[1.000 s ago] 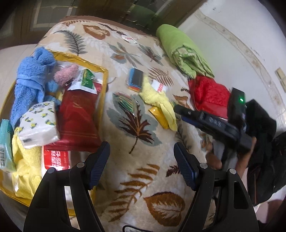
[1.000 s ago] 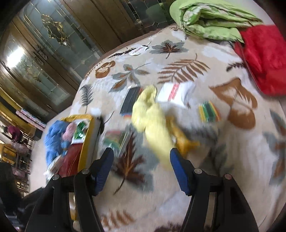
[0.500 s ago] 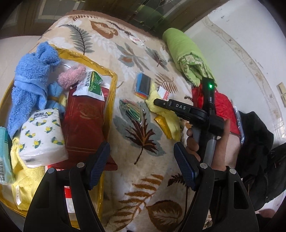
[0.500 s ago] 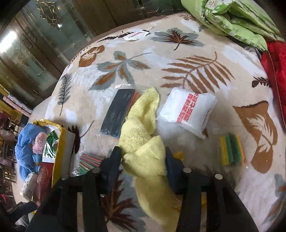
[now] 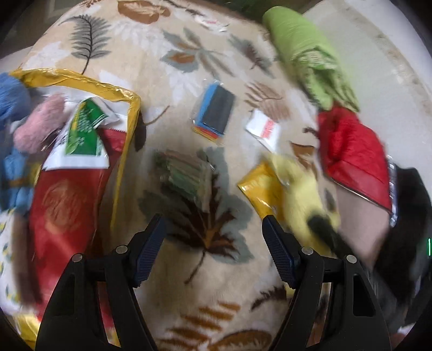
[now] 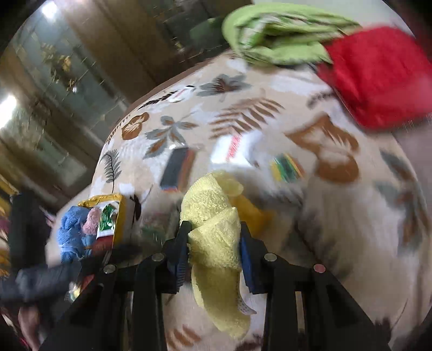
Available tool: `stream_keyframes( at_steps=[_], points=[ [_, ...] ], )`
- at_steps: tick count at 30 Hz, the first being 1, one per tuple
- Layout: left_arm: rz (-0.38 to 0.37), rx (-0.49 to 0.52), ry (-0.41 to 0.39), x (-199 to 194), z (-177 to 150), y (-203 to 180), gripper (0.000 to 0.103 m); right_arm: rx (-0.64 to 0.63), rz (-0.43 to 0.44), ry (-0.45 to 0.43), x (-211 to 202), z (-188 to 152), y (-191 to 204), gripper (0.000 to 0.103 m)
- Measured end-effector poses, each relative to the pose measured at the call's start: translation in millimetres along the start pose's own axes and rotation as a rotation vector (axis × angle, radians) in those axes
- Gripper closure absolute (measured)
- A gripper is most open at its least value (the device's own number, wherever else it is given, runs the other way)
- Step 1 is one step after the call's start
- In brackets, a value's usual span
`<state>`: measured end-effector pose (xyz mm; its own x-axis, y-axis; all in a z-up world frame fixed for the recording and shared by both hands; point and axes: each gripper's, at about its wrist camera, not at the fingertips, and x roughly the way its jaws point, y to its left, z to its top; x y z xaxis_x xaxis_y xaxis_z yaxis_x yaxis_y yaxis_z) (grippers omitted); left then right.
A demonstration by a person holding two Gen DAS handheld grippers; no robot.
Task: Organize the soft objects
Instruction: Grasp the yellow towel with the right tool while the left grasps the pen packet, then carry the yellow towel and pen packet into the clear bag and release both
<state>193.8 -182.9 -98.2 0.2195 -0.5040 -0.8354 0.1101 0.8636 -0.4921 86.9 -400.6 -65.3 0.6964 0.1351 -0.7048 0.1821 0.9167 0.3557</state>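
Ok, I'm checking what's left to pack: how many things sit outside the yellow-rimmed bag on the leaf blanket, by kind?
Towels: 1, yellow towel, between the closing right gripper's jaws
Packets: 6 (dark, white-red, green-striped, orange, rainbow-striped, far white)
Bedding: 2, green quilt, red cushion
Total: 9

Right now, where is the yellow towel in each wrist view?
Left wrist: yellow towel at right of centre, blurred, beside the orange packet.
Right wrist: bottom centre, bunched between the closing right gripper pads, hanging below them.
Shared landmark: the black-and-blue packet on the leaf-print blanket.
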Motion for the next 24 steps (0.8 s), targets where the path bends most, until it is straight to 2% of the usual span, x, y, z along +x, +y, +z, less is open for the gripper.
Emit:
stream_keyframes(
  at_steps=[3, 7, 9, 10, 11, 12, 13, 14, 15, 16, 19, 21, 24],
  points=[
    [0.056, -0.075, -0.003, 17, 12, 4, 0.029, 0.036, 0.008, -0.007, -5, -20, -11, 0.070],
    [0.117, -0.115, 0.000, 34, 26, 3, 0.030, 0.032, -0.046, -0.011, 1, -34, -17, 0.070],
    [0.157, -0.103, -0.009, 38, 31, -2, 0.042, 0.032, -0.036, 0.005, 5, -39, -20, 0.069],
    [0.199, -0.092, -0.012, 42, 33, -4, 0.043, 0.033, -0.037, 0.009, 6, -41, -21, 0.069],
    [0.223, -0.087, -0.006, 46, 35, -4, 0.048, 0.029, -0.039, 0.014, 8, -42, -22, 0.069],
    [0.251, -0.078, -0.001, 49, 35, -5, 0.060, 0.026, -0.041, 0.017, 9, -44, -22, 0.069],
    [0.298, -0.046, -0.007, 50, 34, -6, 0.065, 0.026, -0.042, 0.019, 8, -47, -23, 0.069],
    [0.299, -0.025, -0.012, 50, 31, -6, 0.076, 0.025, -0.041, 0.022, 9, -48, -22, 0.069],
    [0.271, -0.002, -0.005, 50, 28, -6, 0.085, 0.025, -0.041, 0.023, 9, -48, -22, 0.069],
    [0.232, 0.000, 0.021, 51, 24, -4, 0.085, 0.024, -0.041, 0.020, 8, -48, -22, 0.069],
    [0.146, -0.002, 0.028, 41, 11, 2, 0.088, 0.022, -0.040, 0.026, 7, -49, -23, 0.069],
    [0.126, -0.002, 0.027, 34, 3, 4, 0.088, 0.025, -0.037, 0.029, 7, -50, -24, 0.069],
    [0.019, 0.000, 0.030, 18, -13, 8, 0.088, 0.026, -0.028, 0.023, 2, -51, -24, 0.069]
  ],
)
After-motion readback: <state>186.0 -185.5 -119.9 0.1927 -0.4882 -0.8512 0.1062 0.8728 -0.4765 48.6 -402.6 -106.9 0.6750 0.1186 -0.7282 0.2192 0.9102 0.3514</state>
